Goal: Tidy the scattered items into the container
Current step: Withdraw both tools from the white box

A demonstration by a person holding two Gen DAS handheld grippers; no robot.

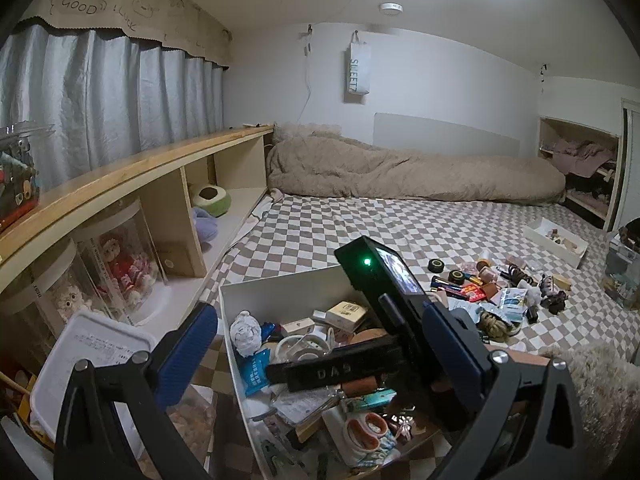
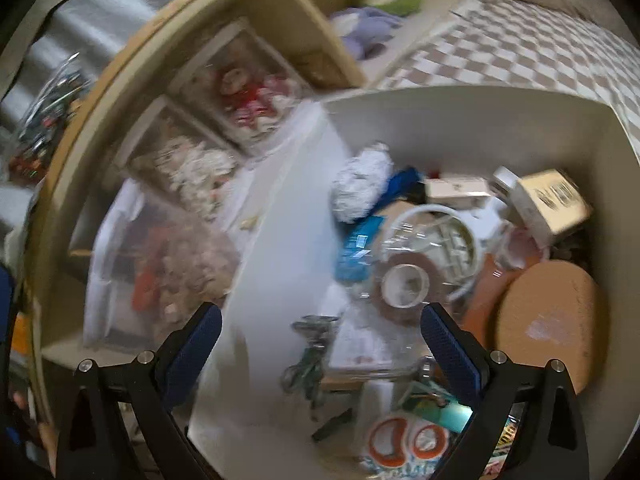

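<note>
**Both hand-held grippers over the box**

Here the right hand-held gripper [image 2: 322,344] hangs above the white box [image 2: 460,114] on the checked bed [image 2: 540,48], tilted downward, its blue pads spread wide with nothing between them. Just ahead of its fingertips, inside the box, lies a tape roll [image 2: 404,284] on a clear round lid; a crumpled white wad [image 2: 360,184] sits farther ahead, a cork disc [image 2: 548,316] off to its right, and orange-handled scissors [image 2: 404,444] lie close under it. The view is blurred, so smaller things in the box cannot be told apart.

The left hand-held gripper [image 1: 324,348] also has its pads apart and empty. It points across the same box [image 1: 280,284], and the right tool's black body with a green light [image 1: 376,276] crosses directly in front of its right finger. Beyond and to the right of it, well apart from the box, loose items [image 1: 492,284] lie scattered on the bed, with a small white tray [image 1: 556,240] past them. To its left runs a wooden shelf [image 1: 132,176].
</note>
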